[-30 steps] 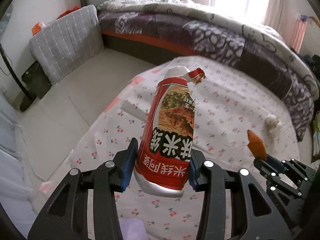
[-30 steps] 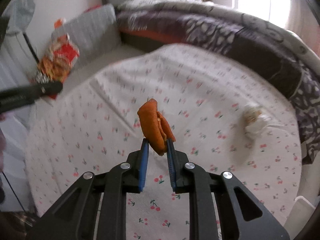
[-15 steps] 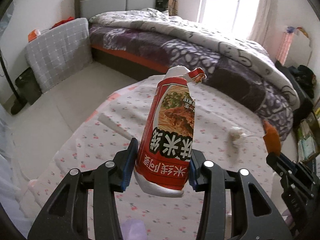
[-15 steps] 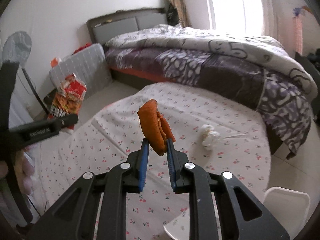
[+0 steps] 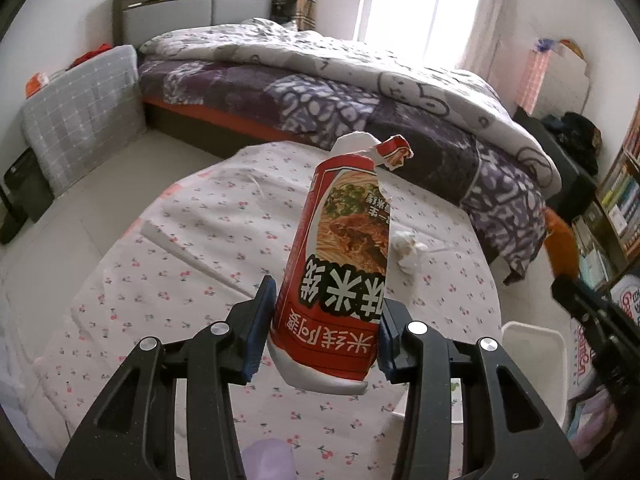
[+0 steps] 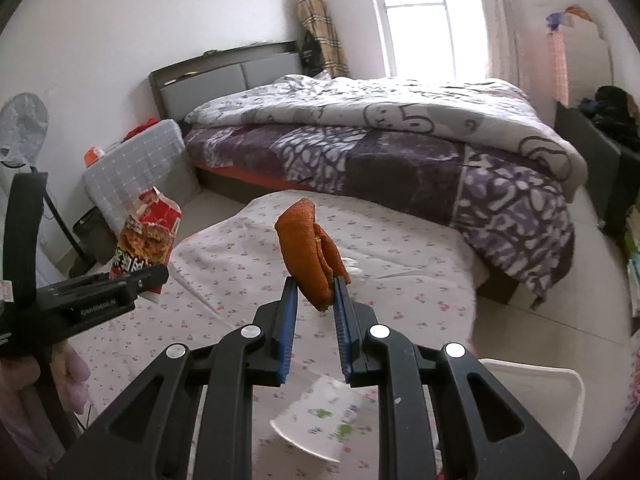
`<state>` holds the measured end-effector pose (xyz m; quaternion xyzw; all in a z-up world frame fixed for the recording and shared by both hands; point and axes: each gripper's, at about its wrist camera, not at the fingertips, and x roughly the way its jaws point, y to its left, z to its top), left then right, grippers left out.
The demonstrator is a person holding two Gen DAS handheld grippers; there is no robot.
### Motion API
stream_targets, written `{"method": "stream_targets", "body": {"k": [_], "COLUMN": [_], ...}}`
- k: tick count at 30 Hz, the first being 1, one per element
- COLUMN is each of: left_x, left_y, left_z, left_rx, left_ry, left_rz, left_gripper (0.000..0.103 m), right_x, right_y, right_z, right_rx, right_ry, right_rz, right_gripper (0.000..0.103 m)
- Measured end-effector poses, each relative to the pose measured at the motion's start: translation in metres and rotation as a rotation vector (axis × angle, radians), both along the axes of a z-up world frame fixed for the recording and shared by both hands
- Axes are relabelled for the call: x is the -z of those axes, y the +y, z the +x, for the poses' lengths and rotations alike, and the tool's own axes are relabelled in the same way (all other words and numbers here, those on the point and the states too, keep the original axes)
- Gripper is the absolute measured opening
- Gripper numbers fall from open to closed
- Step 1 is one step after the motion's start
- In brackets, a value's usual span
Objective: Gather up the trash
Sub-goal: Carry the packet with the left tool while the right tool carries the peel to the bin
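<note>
- Left wrist view: the left gripper (image 5: 320, 336) is held level above the round table (image 5: 168, 272), its fingers reaching forward toward the bed (image 5: 360, 80).
- Its blue pads are pressed against the two sides of a red noodle packet (image 5: 340, 280), pinching it near the bottom. The packet stands upright, leaning slightly right, and its torn top rises well above the fingertips. Its white bottom edge hangs just below the pads.
- A crumpled white tissue (image 5: 408, 248) lies on the cherry-print tablecloth, beyond the packet and to its right, well apart from the gripper.
- A white bin (image 5: 532, 344) sits at the table's right edge. Above it, the right gripper appears at the frame's edge, carrying an orange peel (image 5: 562, 248).
- Right wrist view: the right gripper (image 6: 314, 304) is raised over the near side of the table (image 6: 400, 248), pointing toward the bed (image 6: 400, 128).
- Its blue pads are closed on the lower end of the orange peel (image 6: 308, 256), which sticks up from between the fingertips, folded, rind facing left.
- The left gripper (image 6: 104, 288) is at the left, side-on, with the noodle packet (image 6: 146, 236) standing up from it. Part of the person's hand (image 6: 74, 372) shows below.
- A white paper cup (image 6: 320, 432) lies on its side, blurred, on the cloth under the right gripper's fingers.
- The white bin's rim (image 6: 560, 380) is at lower right.
</note>
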<state>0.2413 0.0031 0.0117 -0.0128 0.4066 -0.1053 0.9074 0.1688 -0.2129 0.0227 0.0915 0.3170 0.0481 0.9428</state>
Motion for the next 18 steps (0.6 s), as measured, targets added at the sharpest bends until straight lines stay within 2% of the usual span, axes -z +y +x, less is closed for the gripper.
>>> {"method": "stream_targets", "body": {"k": [18], "left_x": [0.009], "left_y": [-0.079], "left_z": [-0.014], "left_rx": [0.163], "left_ry": [-0.013], "left_rz": [0.010], "left_gripper": [0.042], "right_x": [0.003], "right_y": [-0.079], "right_z": [-0.035], "right_rx": [0.164], "right_ry": [0.033], "right_rz": [-0.013], "right_gripper": [0.019]}}
